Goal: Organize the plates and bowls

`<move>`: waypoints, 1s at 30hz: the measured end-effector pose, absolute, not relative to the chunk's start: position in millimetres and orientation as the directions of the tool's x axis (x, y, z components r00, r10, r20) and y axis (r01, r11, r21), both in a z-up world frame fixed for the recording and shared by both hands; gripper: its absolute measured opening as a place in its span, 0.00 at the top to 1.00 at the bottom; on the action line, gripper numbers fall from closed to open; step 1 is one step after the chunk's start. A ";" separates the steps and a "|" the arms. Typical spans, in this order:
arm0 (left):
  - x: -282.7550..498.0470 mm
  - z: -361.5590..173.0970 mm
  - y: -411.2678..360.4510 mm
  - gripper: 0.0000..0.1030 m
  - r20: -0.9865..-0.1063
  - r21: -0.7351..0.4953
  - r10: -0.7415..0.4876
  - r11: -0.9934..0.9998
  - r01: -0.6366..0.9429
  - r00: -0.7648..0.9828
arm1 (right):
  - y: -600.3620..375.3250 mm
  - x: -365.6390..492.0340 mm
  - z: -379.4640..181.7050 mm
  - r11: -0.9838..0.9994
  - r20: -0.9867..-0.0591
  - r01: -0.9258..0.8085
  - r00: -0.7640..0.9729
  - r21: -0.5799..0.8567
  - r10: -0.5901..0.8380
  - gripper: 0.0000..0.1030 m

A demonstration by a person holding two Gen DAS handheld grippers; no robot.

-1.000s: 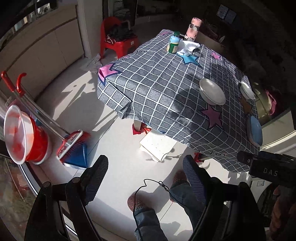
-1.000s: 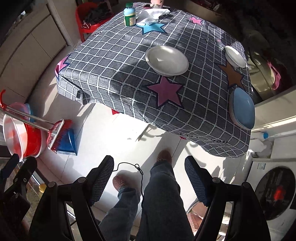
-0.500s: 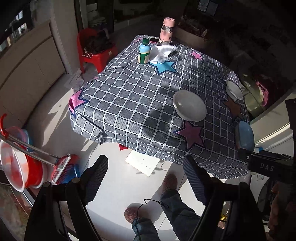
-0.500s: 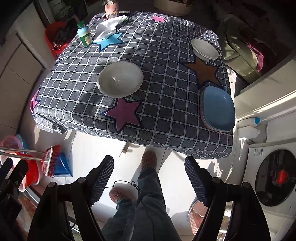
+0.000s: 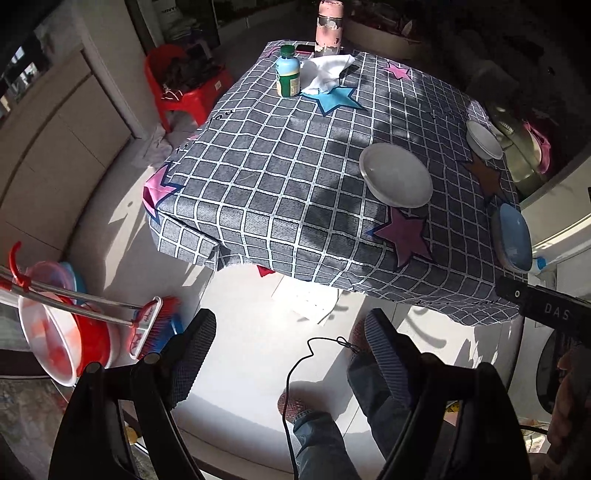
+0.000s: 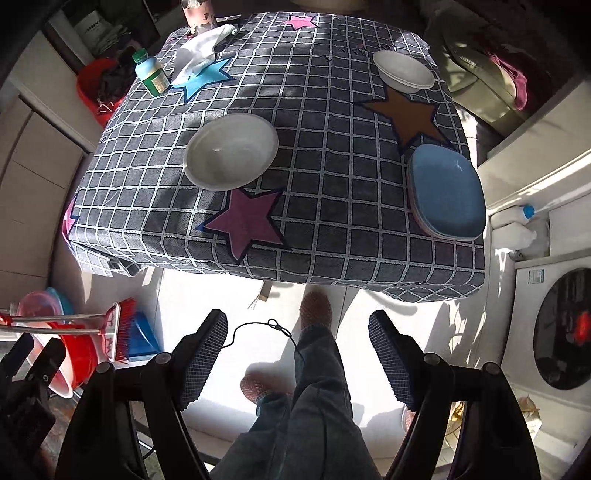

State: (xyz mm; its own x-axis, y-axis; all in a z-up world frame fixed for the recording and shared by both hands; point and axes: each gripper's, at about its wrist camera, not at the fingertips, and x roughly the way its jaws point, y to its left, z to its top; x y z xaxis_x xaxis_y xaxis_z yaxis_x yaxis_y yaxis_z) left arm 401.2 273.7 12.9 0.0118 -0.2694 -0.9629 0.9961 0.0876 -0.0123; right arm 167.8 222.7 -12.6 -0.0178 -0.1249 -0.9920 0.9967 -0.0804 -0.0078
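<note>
A large white bowl sits on the checked tablecloth near the front left; it also shows in the left wrist view. A smaller white bowl stands at the far right, also in the left wrist view. A stack of blue square plates lies at the right edge, also in the left wrist view. My left gripper and right gripper are both open and empty, held above the floor short of the table.
A green-capped bottle, white cloth and pink tumbler stand at the table's far side. A red basin, broom, red stool are left; a washing machine is right. The person's legs are below.
Both grippers have moved closer to the table and higher, so the bowls and plates look larger. Both stay open and empty.
</note>
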 end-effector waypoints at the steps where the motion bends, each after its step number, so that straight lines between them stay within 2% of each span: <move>1: 400.0 12.0 273.7 0.17 -0.965 -0.006 -0.261 0.082 0.997 0.016 | 222.3 164.8 -14.1 -0.090 -0.992 0.996 -0.016 -0.005 -0.125 0.23; 9: 401.1 5.2 275.6 0.17 -0.977 0.069 -0.197 0.046 0.997 0.077 | 228.9 156.5 -21.0 -0.073 -0.989 0.997 0.000 0.011 -0.150 0.23; 15: 410.4 -3.2 260.9 0.17 -0.977 0.038 -0.205 0.112 0.993 0.061 | 232.9 144.5 -26.0 -0.071 -0.991 0.997 0.017 0.027 -0.133 0.22; 22: 396.9 -45.7 237.7 0.17 -0.984 -0.050 -0.175 0.180 0.982 -0.018 | 220.8 136.6 -46.0 -0.009 -0.996 1.000 -0.004 -0.003 -0.092 0.23; 26: 382.2 -62.0 211.1 0.17 -0.977 -0.083 -0.210 0.183 0.980 -0.044 | 183.5 134.7 -58.8 0.004 -0.991 1.000 -0.025 -0.025 -0.135 0.23; 30: 367.9 -81.2 169.0 0.17 -0.966 -0.051 -0.259 0.207 0.977 0.005 | 135.0 144.8 -82.2 0.033 -0.983 0.999 -0.026 -0.032 -0.184 0.23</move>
